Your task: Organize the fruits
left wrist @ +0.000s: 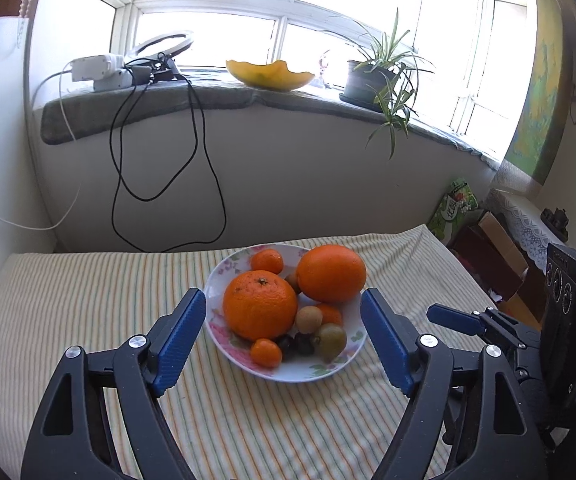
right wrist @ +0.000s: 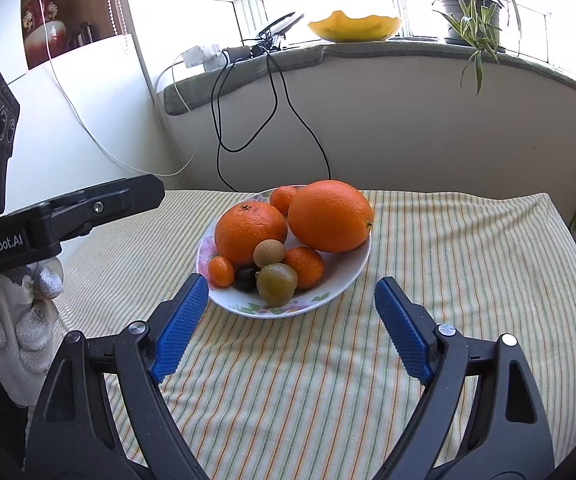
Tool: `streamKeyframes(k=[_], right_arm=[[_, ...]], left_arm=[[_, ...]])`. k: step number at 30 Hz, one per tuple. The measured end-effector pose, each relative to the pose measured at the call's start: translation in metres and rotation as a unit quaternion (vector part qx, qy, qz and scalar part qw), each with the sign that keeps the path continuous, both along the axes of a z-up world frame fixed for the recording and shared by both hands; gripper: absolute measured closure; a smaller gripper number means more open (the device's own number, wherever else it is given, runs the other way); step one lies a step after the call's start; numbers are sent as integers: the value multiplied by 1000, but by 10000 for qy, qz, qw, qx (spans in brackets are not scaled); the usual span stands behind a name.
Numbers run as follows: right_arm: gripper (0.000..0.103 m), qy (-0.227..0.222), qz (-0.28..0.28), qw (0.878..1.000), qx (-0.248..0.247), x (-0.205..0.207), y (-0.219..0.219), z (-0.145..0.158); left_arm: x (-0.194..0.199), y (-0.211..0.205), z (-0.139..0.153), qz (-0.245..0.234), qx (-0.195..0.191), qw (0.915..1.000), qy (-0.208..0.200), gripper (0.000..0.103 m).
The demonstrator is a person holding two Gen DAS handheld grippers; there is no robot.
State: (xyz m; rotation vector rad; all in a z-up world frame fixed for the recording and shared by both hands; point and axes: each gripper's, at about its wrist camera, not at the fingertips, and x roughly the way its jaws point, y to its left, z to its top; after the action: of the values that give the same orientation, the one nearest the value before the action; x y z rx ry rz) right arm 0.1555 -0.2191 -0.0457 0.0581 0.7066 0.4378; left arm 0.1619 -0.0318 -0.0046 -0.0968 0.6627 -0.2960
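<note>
On the left, a gloved hand (right wrist: 4, 320) holds the left gripper (left wrist: 284, 332), whose blue fingers stand wide apart with nothing between them, low over the striped cloth (left wrist: 88, 300) just near of the plate (left wrist: 316, 372). In the right wrist view this gripper shows from the side at the far left edge, above the cloth.

The plate, white with a flower pattern, sits mid-table on the cloth, toward the far side. It holds all the fruit: a big orange (left wrist: 260, 304) with a stem scar on the left, a bigger orange (left wrist: 331, 273) on the right, the two touching or nearly so, and a mandarin (left wrist: 267, 261) behind them. In front lie a small brown fruit (left wrist: 309, 319), a greenish fruit (left wrist: 331, 341), a second mandarin (right wrist: 304, 266), a kumquat (left wrist: 266, 353) and a dark fruit (right wrist: 246, 278), packed close together.

On the right, the right gripper (right wrist: 292, 328) also hangs with its fingers spread and empty, just near of the plate's front rim.

On the far windowsill stand a yellow bowl (left wrist: 270, 74), a potted plant (left wrist: 384, 76) and a cable (left wrist: 168, 168) hanging down the wall.
</note>
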Motion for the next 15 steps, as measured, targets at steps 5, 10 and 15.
streamKeyframes(k=[5,10,15], right_arm=[[10,-55,-126,9999,100,-7,-7,4],[6,-162,-274,9995,90,-16,-13,7],[6,-174,-333,9992,104,-22,-15,7]], left_arm=[[-17,1,-4,125,105,9999,-11,21],[-34,2,-6,297,278,9992,-48,21],[-46,3,-8,397,260,9989,-21,21]])
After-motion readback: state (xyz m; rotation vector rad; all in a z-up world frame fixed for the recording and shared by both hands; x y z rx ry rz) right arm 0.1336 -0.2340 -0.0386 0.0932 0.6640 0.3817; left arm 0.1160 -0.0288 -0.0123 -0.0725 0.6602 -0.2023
